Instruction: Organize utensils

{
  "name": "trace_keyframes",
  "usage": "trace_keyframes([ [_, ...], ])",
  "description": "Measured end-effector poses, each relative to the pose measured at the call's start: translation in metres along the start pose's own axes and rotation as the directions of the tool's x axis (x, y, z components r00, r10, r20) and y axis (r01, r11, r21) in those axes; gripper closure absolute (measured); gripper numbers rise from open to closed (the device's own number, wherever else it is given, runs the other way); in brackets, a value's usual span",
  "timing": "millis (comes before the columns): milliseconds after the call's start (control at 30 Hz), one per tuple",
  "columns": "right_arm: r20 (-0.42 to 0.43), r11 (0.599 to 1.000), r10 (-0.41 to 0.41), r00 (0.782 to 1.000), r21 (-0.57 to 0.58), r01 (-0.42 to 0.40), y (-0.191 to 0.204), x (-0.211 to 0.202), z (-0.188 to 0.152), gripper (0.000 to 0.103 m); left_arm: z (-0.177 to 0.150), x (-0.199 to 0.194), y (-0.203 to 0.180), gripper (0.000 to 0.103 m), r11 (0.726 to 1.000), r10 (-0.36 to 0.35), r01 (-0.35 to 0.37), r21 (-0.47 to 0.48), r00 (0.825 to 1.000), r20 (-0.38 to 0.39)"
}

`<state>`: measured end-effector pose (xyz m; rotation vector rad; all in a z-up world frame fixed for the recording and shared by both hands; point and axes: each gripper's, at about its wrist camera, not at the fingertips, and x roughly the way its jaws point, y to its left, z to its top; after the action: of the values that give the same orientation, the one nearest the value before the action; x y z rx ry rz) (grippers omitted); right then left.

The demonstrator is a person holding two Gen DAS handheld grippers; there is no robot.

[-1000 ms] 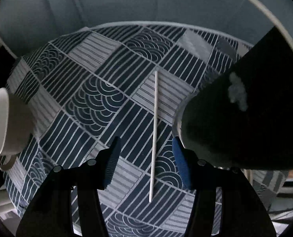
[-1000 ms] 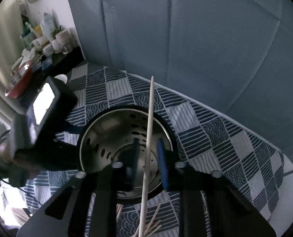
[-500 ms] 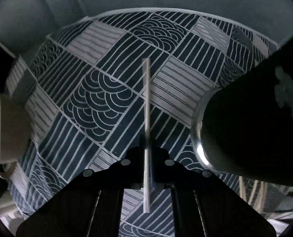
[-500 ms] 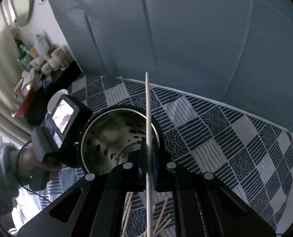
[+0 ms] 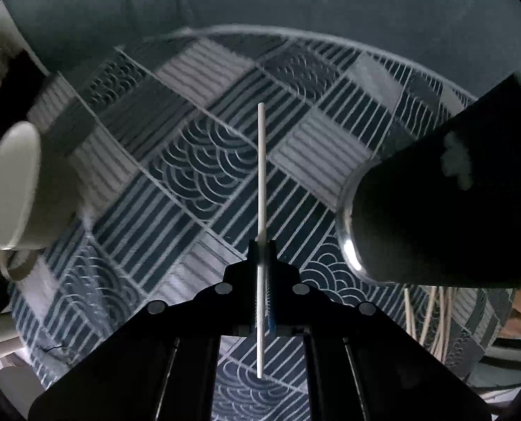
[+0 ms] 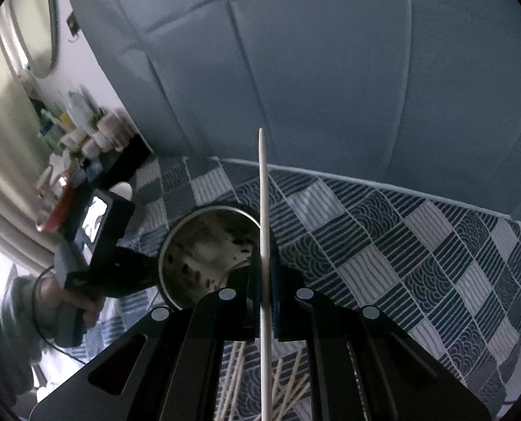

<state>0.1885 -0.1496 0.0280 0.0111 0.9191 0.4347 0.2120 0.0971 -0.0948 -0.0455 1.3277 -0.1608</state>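
**Operator:** Closed since the earlier frame: left gripper [image 5: 261, 245], previously spread either side of a white chopstick [image 5: 261, 175] lying on the patterned tablecloth [image 5: 197, 172], now clamped on it and carrying it clear of the cloth. Right gripper [image 6: 266, 263] likewise pinched tighter on its own chopstick [image 6: 263, 210] and tilted upward.

**Checker:** Confirm grip state, both sides.

**Operator:** Left: jaws together on the stick, gripped near its lower third, upper end pointing away from the camera. Right: jaws together on the second stick, its tip raised against the grey-blue backdrop [image 6: 330, 70].

**Checker:** Location of the receptacle?

**Operator:** Perforated steel utensil holder [image 6: 208, 245], just left of the right-hand stick in the right wrist view; same holder seen as a dark cylinder [image 5: 436, 210] at right in the left wrist view. Interior appears empty (dim lighting, so not certain).

**Checker:** Progress estimate?

**Operator:** Early stage, judged from the layout. Two sticks lifted, neither yet inside the holder. Loose pile of chopsticks [image 6: 288, 386] on the cloth below the right gripper, all pending. White cup [image 5: 13, 189] at far left untouched.

**Checker:** Remaining steps?

**Operator:** Probably: align each stick over the rim, lower, release; then repeat for the pile.
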Motion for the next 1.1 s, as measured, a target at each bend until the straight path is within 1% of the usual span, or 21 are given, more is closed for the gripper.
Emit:
trace_keyframes([
  [167, 0.043, 0.999, 0.047, 0.998, 0.009, -0.047, 0.005, -0.011, 0.005, 0.099, 0.004, -0.047, 0.004, 0.098, 1.000, -0.004, 0.006, -0.025, 0.996, 0.085],
  [267, 0.079, 0.996, 0.089, 0.993, 0.016, -0.090, 0.006, -0.018, 0.008, 0.099, 0.010, -0.077, 0.002, 0.098, 0.999, -0.022, 0.029, -0.045, 0.990, 0.138],
  [300, 0.094, 0.994, 0.109, 0.990, 0.017, -0.111, 0.007, -0.021, 0.008, 0.099, 0.012, -0.088, 0.000, 0.098, 0.998, -0.034, 0.043, -0.052, 0.987, 0.160],
  [333, 0.106, 0.992, 0.120, 0.987, 0.017, -0.122, 0.007, -0.023, 0.009, 0.099, 0.021, -0.086, -0.008, 0.098, 0.997, -0.036, 0.046, -0.054, 0.985, 0.171],
  [400, 0.135, 0.989, 0.139, 0.981, 0.022, -0.143, 0.007, -0.027, 0.011, 0.099, 0.026, -0.106, -0.016, 0.098, 0.997, -0.044, 0.057, -0.052, 0.975, 0.220],
  [433, 0.144, 0.988, 0.147, 0.978, 0.025, -0.153, 0.007, -0.027, 0.012, 0.099, 0.027, -0.110, -0.023, 0.098, 0.997, -0.051, 0.065, -0.052, 0.971, 0.236],
  [467, 0.163, 0.986, 0.158, 0.974, 0.028, -0.164, 0.006, -0.029, 0.013, 0.099, 0.031, -0.118, -0.029, 0.098, 0.995, -0.065, 0.081, -0.053, 0.964, 0.259],
  [533, 0.204, 0.982, 0.177, 0.963, 0.029, -0.186, 0.005, -0.031, 0.014, 0.099, 0.035, -0.135, -0.039, 0.098, 0.991, -0.107, 0.128, -0.048, 0.944, 0.311],
  [567, 0.224, 0.980, 0.186, 0.957, 0.030, -0.197, 0.004, -0.031, 0.015, 0.099, 0.035, -0.139, -0.043, 0.098, 0.989, -0.119, 0.142, -0.045, 0.938, 0.327],
  [600, 0.247, 0.977, 0.196, 0.949, 0.031, -0.210, 0.004, -0.030, 0.015, 0.099, 0.035, -0.145, -0.047, 0.098, 0.986, -0.137, 0.160, -0.038, 0.926, 0.351],
  [633, 0.262, 0.975, 0.207, 0.943, 0.029, -0.222, 0.003, -0.029, 0.016, 0.099, 0.036, -0.152, -0.053, 0.098, 0.982, -0.161, 0.185, -0.025, 0.909, 0.385],
  [700, 0.305, 0.970, 0.223, 0.926, 0.027, -0.242, 0.001, -0.027, 0.016, 0.099, 0.037, -0.156, -0.061, 0.098, 0.977, -0.188, 0.211, -0.008, 0.886, 0.424],
  [800, 0.379, 0.955, 0.268, 0.886, 0.020, -0.297, -0.004, -0.019, 0.017, 0.099, 0.038, -0.159, -0.070, 0.098, 0.959, -0.257, 0.282, 0.021, 0.839, 0.480],
  [833, 0.395, 0.951, 0.276, 0.876, 0.021, -0.309, -0.005, -0.016, 0.017, 0.099, 0.039, -0.157, -0.073, 0.098, 0.955, -0.269, 0.296, 0.025, 0.823, 0.500],
  [867, 0.408, 0.947, 0.284, 0.868, 0.022, -0.320, -0.006, -0.011, 0.017, 0.099, 0.039, -0.157, -0.075, 0.098, 0.953, -0.272, 0.302, 0.027, 0.815, 0.511],
  [900, 0.424, 0.942, 0.294, 0.857, 0.022, -0.334, -0.008, -0.005, 0.016, 0.099, 0.040, -0.154, -0.077, 0.098, 0.951, -0.279, 0.308, 0.032, 0.805, 0.524],
  [933, 0.433, 0.940, 0.299, 0.850, 0.022, -0.341, -0.009, 0.000, 0.016, 0.099, 0.041, -0.150, -0.079, 0.098, 0.947, -0.289, 0.318, 0.039, 0.793, 0.536],
  [1000, 0.445, 0.936, 0.302, 0.843, 0.028, -0.350, -0.013, 0.015, 0.013, 0.099, 0.041, -0.142, -0.082, 0.098, 0.949, -0.282, 0.313, 0.038, 0.790, 0.544],
  [1100, 0.459, 0.934, 0.308, 0.833, 0.024, -0.358, -0.016, 0.030, 0.007, 0.099, 0.036, -0.129, -0.082, 0.098, 0.949, -0.283, 0.313, 0.046, 0.774, 0.566],
])
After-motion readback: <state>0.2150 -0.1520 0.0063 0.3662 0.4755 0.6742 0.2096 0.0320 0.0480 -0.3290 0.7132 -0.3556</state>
